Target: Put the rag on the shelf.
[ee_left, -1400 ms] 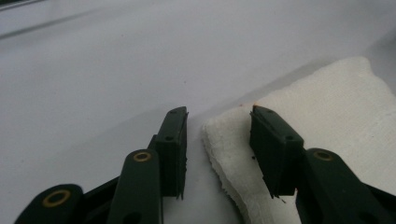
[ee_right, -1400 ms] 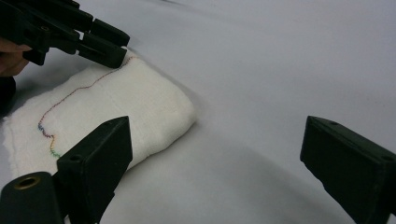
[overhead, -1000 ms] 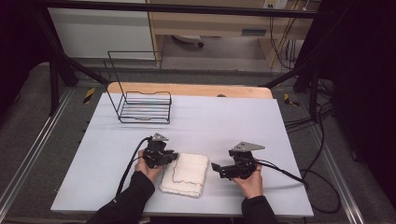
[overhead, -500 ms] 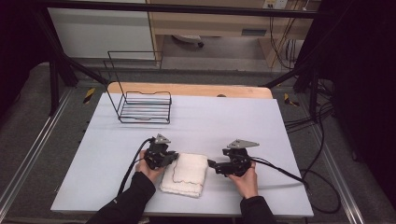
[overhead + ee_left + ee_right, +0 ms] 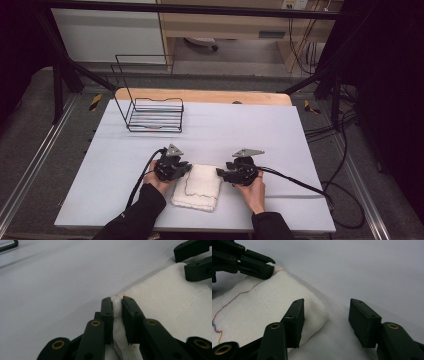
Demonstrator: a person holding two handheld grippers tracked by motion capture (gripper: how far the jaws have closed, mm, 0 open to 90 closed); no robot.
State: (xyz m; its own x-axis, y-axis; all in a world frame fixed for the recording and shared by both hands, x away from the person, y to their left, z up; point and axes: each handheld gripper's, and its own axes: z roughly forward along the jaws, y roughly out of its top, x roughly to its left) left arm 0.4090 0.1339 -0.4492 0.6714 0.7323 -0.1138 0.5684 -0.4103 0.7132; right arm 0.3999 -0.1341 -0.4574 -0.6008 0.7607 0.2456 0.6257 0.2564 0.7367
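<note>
Folded white towel point(image 5: 197, 186) low in the high view's centre, on the pale tablecloth point(image 5: 240, 130), wire rack point(image 5: 152, 114) well apart at upper left. Left gripper point(image 5: 181, 169) pinching the towel's left corner, cloth squeezed between nearly closed jaws. Right gripper point(image 5: 220, 172) at the right corner, jaws just now closing but spread, one over the cloth, the other on bare tablecloth. Best to slide the right gripper further onto the corner, catch every layer, then close fully before lifting both evenly. Right gripper view: coloured stitching point(image 5: 242, 293) and the unclamped corner bulge; left gripper view: the firm pinch itself.
</note>
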